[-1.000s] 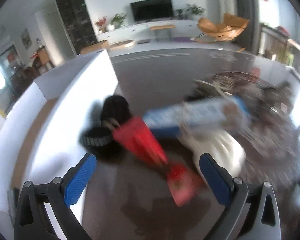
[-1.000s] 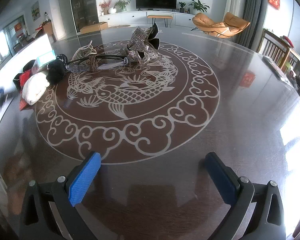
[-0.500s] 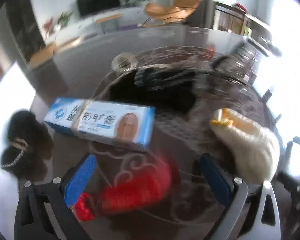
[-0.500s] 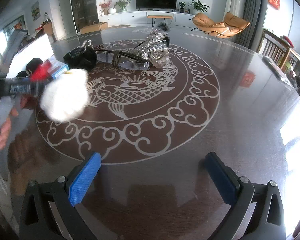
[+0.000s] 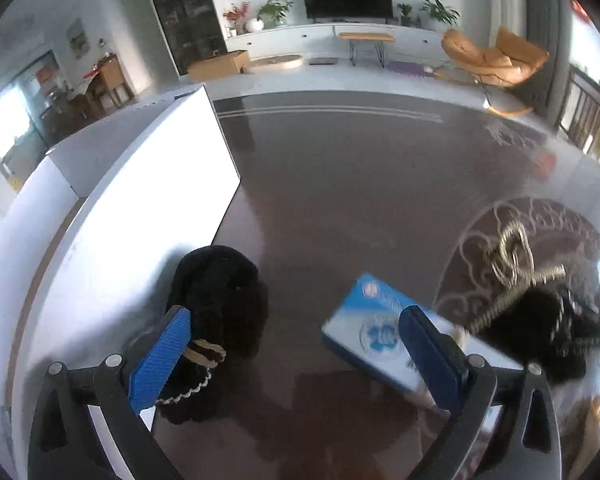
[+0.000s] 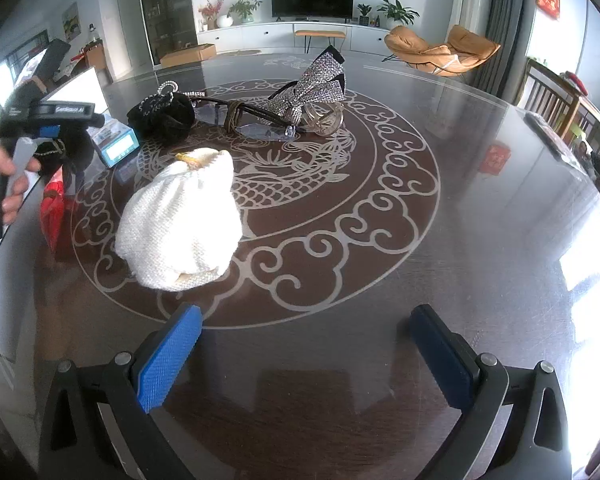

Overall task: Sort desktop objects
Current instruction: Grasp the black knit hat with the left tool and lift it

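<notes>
My left gripper (image 5: 292,354) hangs released and empty, low between the black furry pouch (image 5: 220,304), which lies against the white box (image 5: 148,216), and the blue carton (image 5: 374,334), so either is within reach. My right gripper (image 6: 304,354), likewise spread and empty, waits short of the white knitted pouch (image 6: 184,220) on the table (image 6: 480,240).

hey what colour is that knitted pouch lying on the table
The knitted pouch is cream white with a yellowish tie at its neck, clearest in the right wrist view.
</notes>
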The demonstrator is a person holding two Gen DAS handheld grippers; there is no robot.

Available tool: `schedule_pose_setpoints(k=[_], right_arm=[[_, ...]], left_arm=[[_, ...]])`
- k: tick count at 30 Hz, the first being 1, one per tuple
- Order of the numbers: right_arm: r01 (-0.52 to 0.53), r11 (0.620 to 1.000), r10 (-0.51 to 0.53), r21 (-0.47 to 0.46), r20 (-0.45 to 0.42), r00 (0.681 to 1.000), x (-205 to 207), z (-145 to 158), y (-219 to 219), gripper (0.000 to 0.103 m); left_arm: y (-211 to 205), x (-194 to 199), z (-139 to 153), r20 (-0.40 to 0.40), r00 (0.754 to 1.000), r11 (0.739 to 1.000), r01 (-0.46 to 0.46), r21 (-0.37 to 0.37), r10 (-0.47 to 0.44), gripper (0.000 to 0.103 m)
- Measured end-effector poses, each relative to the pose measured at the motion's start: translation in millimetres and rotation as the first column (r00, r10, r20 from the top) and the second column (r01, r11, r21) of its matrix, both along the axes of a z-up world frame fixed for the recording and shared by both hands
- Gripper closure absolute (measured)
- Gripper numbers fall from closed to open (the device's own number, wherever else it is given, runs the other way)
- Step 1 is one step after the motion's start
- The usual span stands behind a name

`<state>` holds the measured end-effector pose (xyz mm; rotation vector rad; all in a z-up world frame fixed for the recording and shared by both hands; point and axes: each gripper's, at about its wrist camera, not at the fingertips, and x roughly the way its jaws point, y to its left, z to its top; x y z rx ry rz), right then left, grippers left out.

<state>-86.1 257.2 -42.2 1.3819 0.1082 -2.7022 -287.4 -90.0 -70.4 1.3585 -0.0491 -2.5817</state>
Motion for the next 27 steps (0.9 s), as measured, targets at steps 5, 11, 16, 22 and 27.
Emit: schedule_pose_setpoints(k=[5,11,16,22,27], right_arm=[[0.000,1.000,0.000,0.000,0.000,1.000,0.1,0.1,0.1,0.000],[0.000,1.000,0.000,0.000,0.000,1.000,0.1,0.2,0.1,0.000],[0.000,1.000,0.000,0.000,0.000,1.000,-0.1,0.2,0.2,0.000],[0.000,1.000,0.000,0.000,0.000,1.000,-0.2,0.3,0.2,0.000],[0.000,1.000,0.000,0.000,0.000,1.000,-0.3,0.4,0.3,0.000]], left_arm=[[20.1,13.3,-8.5,-0.016,0.990,0.988,0.138,0.068,-0.137,0.000],[56.9,68.7,12.8,-0.093,0.957,0.956,0.282,0.081,-0.275,0.000],[21.0,46.5,25.0,-0.099,0.988,0.987,0.129,0.098,-0.119,0.000],[-2.5,-1.8,-32.7,0.100,0.995,0.991,0.009,0.134,-0.022,0.000],[0.3,9.1,-36.9,0.014,0.999,0.990,0.048,0.130,-0.050,0.035]])
